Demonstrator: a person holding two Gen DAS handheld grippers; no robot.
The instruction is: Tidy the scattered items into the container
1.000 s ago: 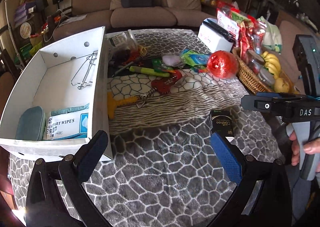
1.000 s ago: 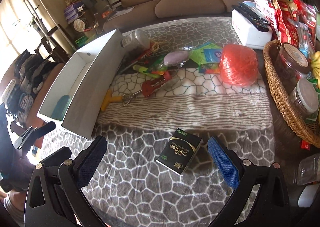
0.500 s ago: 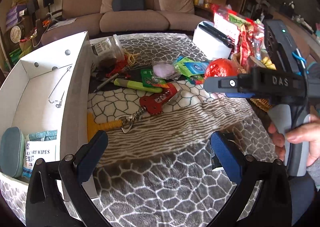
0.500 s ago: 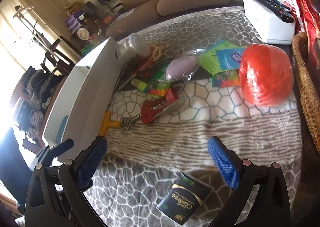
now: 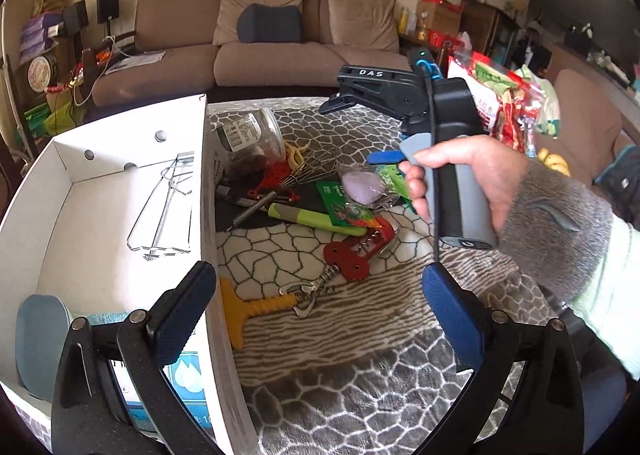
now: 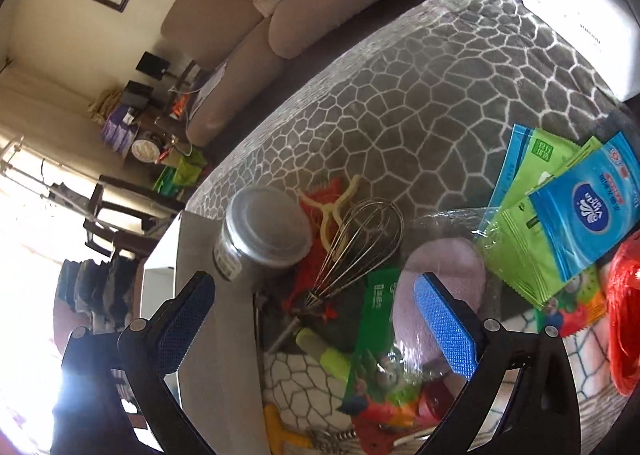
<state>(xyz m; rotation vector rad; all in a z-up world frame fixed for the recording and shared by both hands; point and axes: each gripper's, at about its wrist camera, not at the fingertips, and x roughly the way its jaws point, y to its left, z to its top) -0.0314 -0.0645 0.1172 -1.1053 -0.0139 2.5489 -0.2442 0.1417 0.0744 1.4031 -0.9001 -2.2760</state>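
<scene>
The right hand (image 5: 460,179) holds the right gripper (image 6: 316,331) tilted down over the far clutter, fingers spread above the whisk (image 6: 356,243). The left gripper (image 5: 320,319) hovers spread wide near the white box (image 5: 120,191).

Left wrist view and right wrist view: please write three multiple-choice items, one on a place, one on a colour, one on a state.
1. Where does the wire rack lie?
A on the sofa
B inside the white box
C in a basket

2. What colour is the scraper?
A yellow
B blue
C black

3. How is the right gripper?
A shut on the whisk
B shut on a packet
C open, holding nothing

B: the rack rests on the box floor.
A: its handle and blade are yellow.
C: the pads stand wide apart over the clutter.
</scene>
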